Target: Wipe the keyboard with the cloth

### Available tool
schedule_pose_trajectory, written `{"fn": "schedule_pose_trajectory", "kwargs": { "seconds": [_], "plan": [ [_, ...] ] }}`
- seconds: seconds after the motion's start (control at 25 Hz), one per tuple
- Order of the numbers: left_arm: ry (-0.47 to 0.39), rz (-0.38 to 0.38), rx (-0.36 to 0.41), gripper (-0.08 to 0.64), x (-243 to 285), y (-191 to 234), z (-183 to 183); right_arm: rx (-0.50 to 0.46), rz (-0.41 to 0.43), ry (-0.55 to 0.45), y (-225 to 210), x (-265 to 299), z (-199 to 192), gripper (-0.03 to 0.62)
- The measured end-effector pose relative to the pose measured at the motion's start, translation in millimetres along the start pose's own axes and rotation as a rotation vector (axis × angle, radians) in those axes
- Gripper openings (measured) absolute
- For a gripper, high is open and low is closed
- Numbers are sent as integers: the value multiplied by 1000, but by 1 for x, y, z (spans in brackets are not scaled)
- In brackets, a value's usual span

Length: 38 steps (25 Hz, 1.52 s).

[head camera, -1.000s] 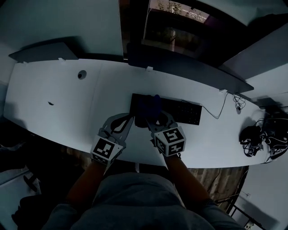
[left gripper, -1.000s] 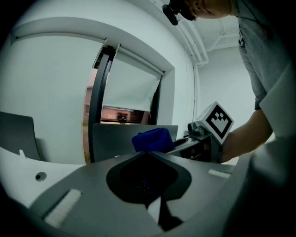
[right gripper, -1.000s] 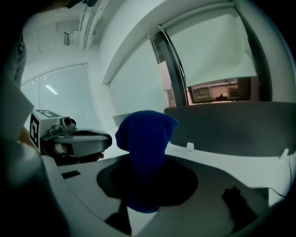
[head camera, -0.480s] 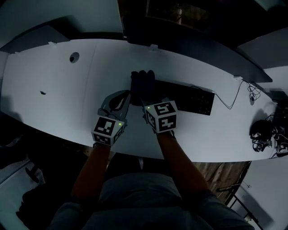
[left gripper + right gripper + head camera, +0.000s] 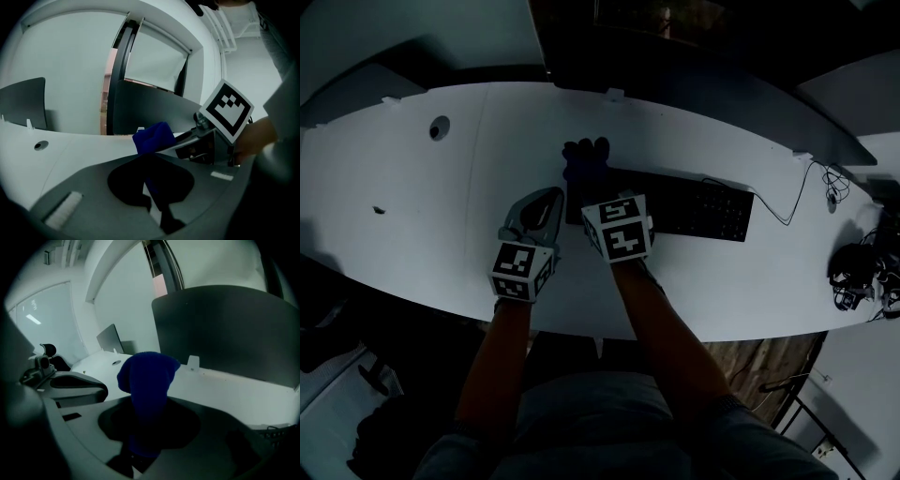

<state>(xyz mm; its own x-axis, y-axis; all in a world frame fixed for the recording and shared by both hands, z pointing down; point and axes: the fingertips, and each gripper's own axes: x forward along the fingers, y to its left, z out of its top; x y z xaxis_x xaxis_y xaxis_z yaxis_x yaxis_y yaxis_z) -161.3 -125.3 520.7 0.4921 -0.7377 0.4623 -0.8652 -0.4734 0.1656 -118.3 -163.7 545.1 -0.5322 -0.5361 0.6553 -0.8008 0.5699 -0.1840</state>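
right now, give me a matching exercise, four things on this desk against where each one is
Things:
1 cloth
2 keyboard
3 left tool
4 cable tangle

Places:
A far right, by the end of the desk
B gripped in the right tool
C on the desk, beside the keyboard's left end
D middle of the desk, its cord running off to the right

Pairs: 1-B, 2-D, 3-C, 4-A

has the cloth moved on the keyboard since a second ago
Yes. The cloth, held in the right gripper, has shifted toward the left end of the keyboard and past its far edge.
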Motion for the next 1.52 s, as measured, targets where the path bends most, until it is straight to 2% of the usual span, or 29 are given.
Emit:
{"fn": "schedule_pose_trajectory", "kwargs": {
  "seconds": [0.2, 0.4, 1.52],
  "plan": [
    [15, 0, -9, 8, 8, 3, -4, -1, -23, 46, -3, 10, -5, 132],
    [30, -7, 1, 8, 10, -1, -3, -47, -39, 62, -10, 9, -7, 132],
    [97, -84, 27, 8, 56, -68, 4, 29, -87, 70, -81, -41, -36, 132]
  ]
}}
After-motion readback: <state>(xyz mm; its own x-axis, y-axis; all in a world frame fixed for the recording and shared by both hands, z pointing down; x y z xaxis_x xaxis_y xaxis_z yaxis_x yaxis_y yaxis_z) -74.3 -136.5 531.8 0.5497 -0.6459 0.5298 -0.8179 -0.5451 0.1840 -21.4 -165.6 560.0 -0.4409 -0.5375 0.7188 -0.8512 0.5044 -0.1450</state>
